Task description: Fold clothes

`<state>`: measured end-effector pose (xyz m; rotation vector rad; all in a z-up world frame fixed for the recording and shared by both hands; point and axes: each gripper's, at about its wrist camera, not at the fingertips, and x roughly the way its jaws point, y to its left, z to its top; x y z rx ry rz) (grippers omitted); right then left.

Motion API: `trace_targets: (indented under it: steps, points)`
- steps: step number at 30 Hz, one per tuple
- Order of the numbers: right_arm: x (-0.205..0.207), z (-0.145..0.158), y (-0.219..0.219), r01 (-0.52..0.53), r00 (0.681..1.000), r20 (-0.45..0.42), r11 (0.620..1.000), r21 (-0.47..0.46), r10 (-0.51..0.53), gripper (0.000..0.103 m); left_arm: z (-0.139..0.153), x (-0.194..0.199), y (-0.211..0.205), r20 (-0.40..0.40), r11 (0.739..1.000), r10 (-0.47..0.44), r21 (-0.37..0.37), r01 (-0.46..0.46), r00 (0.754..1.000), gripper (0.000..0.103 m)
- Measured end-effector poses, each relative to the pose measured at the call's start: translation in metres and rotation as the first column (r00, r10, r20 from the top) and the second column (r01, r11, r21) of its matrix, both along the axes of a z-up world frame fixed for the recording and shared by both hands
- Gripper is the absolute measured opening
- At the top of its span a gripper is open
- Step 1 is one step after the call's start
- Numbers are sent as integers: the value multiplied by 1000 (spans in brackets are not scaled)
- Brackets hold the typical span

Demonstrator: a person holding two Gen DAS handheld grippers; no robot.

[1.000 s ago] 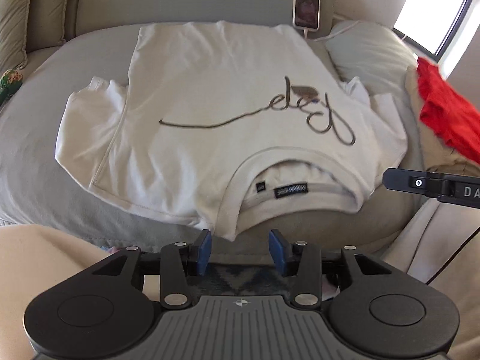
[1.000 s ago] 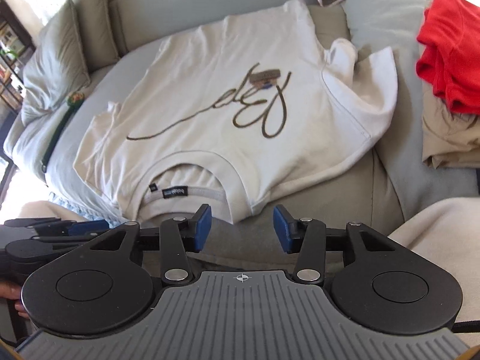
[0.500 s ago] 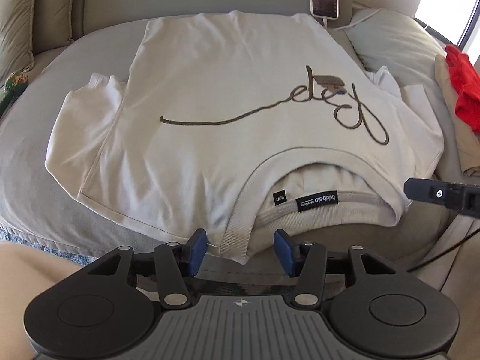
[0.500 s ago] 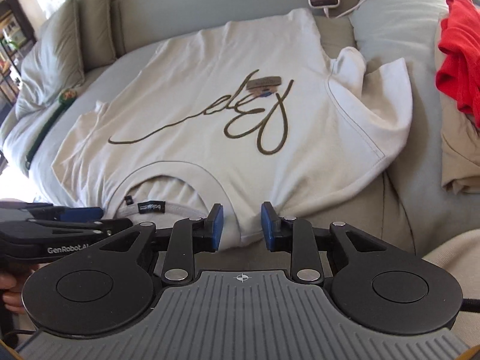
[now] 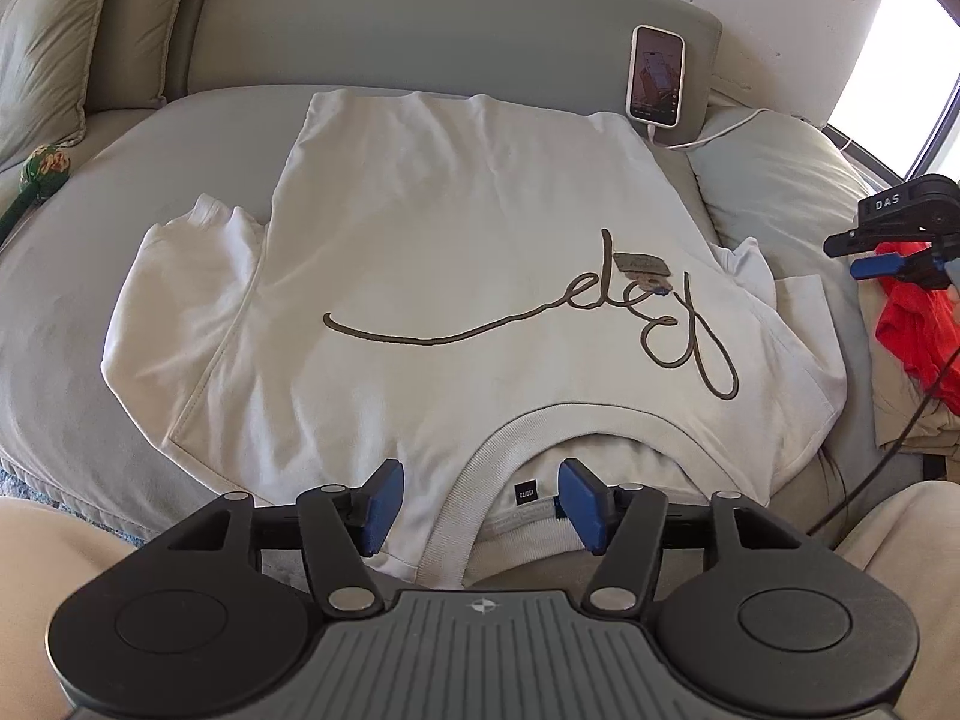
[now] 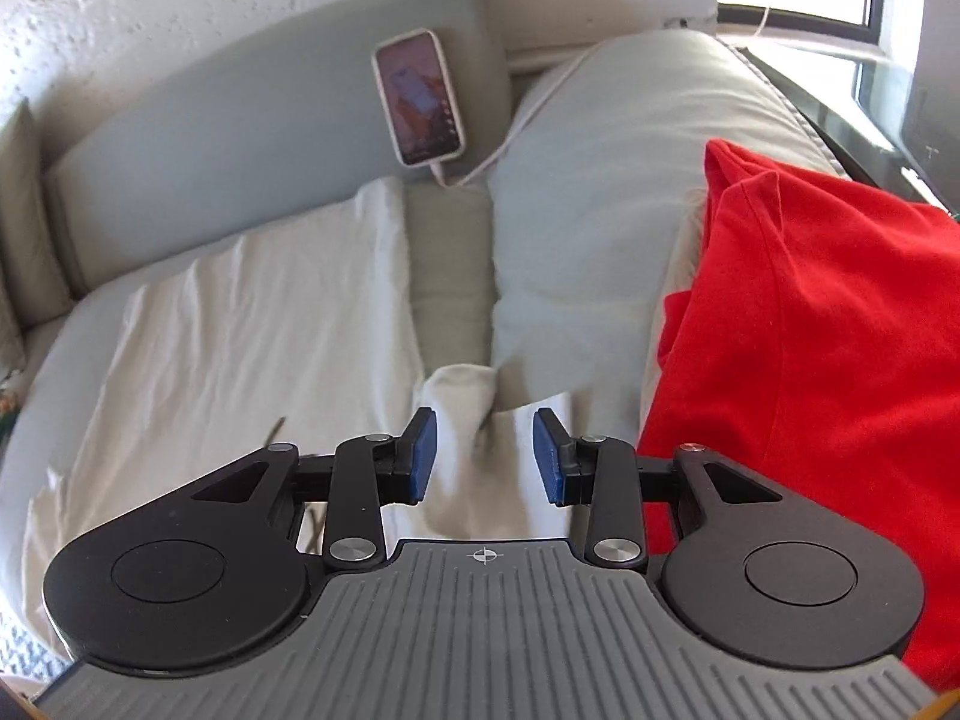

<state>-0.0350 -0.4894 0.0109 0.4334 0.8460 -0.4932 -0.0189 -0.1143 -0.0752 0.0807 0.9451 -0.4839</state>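
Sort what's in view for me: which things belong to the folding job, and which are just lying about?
Job:
white T-shirt
left gripper, open at its collar
right gripper, open at its sleeve

Lying about:
phone
red garment
pillow
green toy

Bare sofa cushion (image 5: 72, 276) lies left of the T-shirt (image 5: 456, 252); red garment (image 6: 810, 360) and pillow (image 6: 600, 180) crowd its right.
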Motion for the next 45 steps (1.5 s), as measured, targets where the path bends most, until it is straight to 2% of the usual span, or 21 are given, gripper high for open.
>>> trace_targets:
  steps: [2,5,9,11,12,13,16,20,22,25,28,30,32,35,37,39,42,43,45]
  points:
    - [18,-14,-10,9,996,-84,1000,-1,-9,37,-2,2,-2,-2,1000,5,6,-5,1000,57]
    - [32,-34,-15,14,986,-165,999,-39,-20,36,-6,5,-4,-18,1000,-1,-7,1,1000,58]
    - [47,-56,-12,-45,972,-234,993,-113,18,36,-11,5,-7,-31,1000,-11,-9,11,999,58]
    - [50,-63,-9,-84,969,-244,985,-153,45,30,-13,5,-7,-36,1000,-13,-13,12,999,58]
    - [50,-65,-8,-102,967,-249,980,-168,58,23,-14,5,-6,-36,1000,-13,-14,12,999,58]
    - [49,-65,-7,-104,967,-249,977,-186,56,2,-14,4,-6,-36,1000,-13,-16,12,999,58]
    - [34,-49,-2,-63,984,-175,970,-235,22,1,-15,4,-3,-34,1000,-1,-22,0,999,58]
    - [-5,-17,16,48,995,-56,898,-438,-80,1,-16,4,-2,-46,999,5,-35,-7,999,58]
    - [-17,-15,16,82,993,-42,890,-449,-113,1,-16,2,-4,-49,999,-5,-33,3,999,58]
    - [-20,-23,14,63,990,-82,895,-441,-111,1,-14,-4,-3,-46,999,-20,-39,18,999,58]
    - [-25,-15,19,92,991,-51,899,-427,-125,2,-12,-7,6,-42,999,5,-41,-7,999,59]
    - [-30,-10,24,85,992,-49,915,-394,-114,14,-10,-7,13,-40,999,22,-47,-24,999,60]
    - [-36,-3,33,69,996,-30,937,-342,-85,52,-7,-7,20,-37,998,40,-55,-42,999,60]
    - [-54,13,52,93,996,44,952,-292,-84,68,-1,0,42,-12,990,108,-87,-109,994,61]
    - [-70,21,69,59,993,114,975,-216,-35,69,3,10,65,-13,974,190,-122,-190,982,61]
    - [-83,24,89,-2,983,182,992,-126,25,69,5,24,93,-28,945,281,-166,-281,959,60]
    - [-93,18,121,-119,962,247,993,14,112,82,6,47,135,-57,884,408,-224,-410,911,60]
    - [-94,13,131,-149,960,248,987,51,132,82,6,56,147,-70,860,448,-239,-451,891,60]
    - [-90,1,152,-209,955,238,972,109,179,82,-3,70,172,-169,790,517,-283,-543,839,56]
